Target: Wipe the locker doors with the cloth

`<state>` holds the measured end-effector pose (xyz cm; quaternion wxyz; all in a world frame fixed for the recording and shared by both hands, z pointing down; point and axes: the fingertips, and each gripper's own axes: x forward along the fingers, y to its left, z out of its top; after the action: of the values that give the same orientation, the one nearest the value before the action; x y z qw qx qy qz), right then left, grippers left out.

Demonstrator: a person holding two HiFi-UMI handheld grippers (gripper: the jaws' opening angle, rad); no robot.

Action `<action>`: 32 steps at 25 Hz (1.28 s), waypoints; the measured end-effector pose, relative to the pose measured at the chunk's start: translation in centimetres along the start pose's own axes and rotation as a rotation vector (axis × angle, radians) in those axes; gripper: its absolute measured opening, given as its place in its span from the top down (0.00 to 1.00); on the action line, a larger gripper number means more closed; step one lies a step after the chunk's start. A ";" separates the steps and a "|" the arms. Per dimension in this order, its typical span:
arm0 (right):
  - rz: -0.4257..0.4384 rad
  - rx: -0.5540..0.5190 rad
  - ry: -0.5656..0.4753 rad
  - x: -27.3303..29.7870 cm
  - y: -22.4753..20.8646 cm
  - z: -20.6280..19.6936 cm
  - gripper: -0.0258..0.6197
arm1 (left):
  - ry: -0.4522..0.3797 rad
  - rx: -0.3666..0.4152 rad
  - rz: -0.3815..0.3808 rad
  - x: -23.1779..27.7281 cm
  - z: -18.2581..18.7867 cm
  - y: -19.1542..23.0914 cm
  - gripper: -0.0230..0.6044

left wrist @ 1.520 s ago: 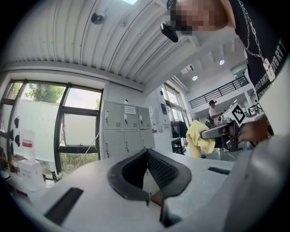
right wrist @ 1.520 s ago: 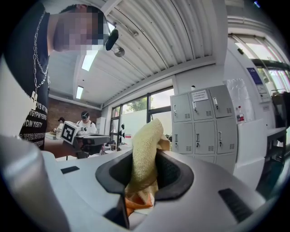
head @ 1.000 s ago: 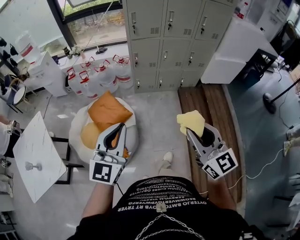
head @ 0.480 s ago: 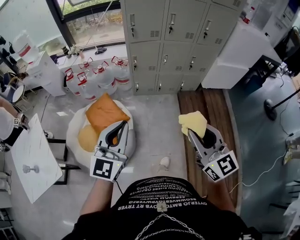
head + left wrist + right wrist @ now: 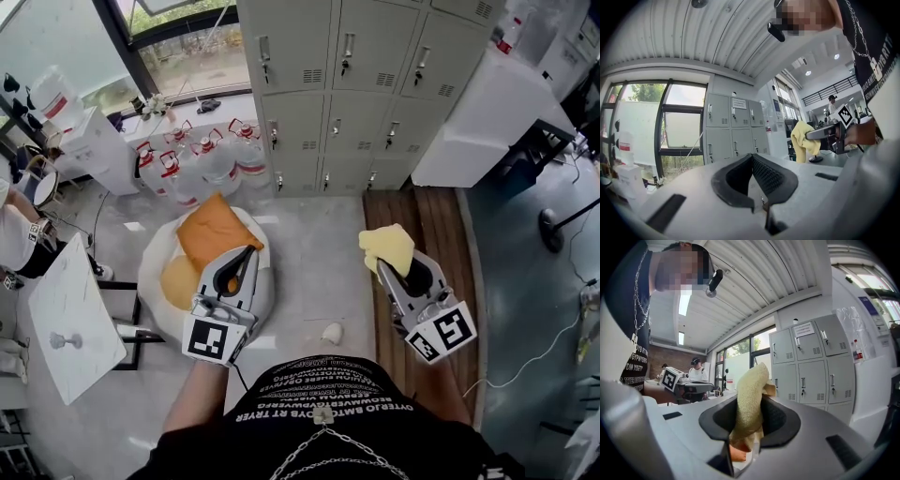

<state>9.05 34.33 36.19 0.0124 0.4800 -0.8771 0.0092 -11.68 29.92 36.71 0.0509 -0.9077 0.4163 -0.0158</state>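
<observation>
Grey locker doors [image 5: 347, 84] stand ahead in rows, each with a small handle, and show too in the left gripper view [image 5: 733, 126] and the right gripper view [image 5: 811, 362]. My right gripper [image 5: 383, 266] is shut on a yellow cloth [image 5: 386, 244], which bunches up above its jaws [image 5: 751, 394]. It is held in the air well short of the lockers. My left gripper [image 5: 245, 255] hangs at the same height over the beanbag, its tips [image 5: 751, 156] shut together with nothing between them. From the left gripper view the cloth [image 5: 805, 139] dangles at the right.
Several water jugs [image 5: 202, 155] stand left of the lockers. A white beanbag [image 5: 155, 272] with orange cushions [image 5: 214, 230] lies below my left gripper. A white table [image 5: 70, 314] is at the left, a wooden platform [image 5: 427, 225] and a white cabinet [image 5: 487, 103] at the right.
The view has crept a little toward the lockers and the shoe has drawn back. Both grippers keep their pose, the cloth still in the right one.
</observation>
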 end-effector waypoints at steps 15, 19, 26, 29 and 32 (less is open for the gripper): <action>0.100 0.003 -0.033 1.7 -6.9 0.2 0.79 | 0.045 0.009 0.146 4.7 0.3 1.0 0.95; 0.065 0.010 -0.033 0.4 -10.0 -0.2 0.79 | 0.030 0.045 0.116 7.2 1.1 -0.1 0.95; 0.044 0.043 -0.029 -0.4 -12.0 -1.5 0.79 | 0.051 0.024 0.064 9.6 0.0 -2.6 0.95; 0.056 0.049 -0.022 -0.2 -12.1 -1.9 0.79 | 0.062 0.018 0.070 9.5 -0.4 -2.9 0.95; 0.070 0.050 -0.028 0.3 -12.0 -1.6 0.79 | 0.077 0.014 0.075 9.3 -0.7 -2.7 0.95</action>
<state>19.02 27.67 37.80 -0.0122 0.4491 -0.8931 0.0250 -3.64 24.60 37.56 0.0419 -0.8898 0.4516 -0.0518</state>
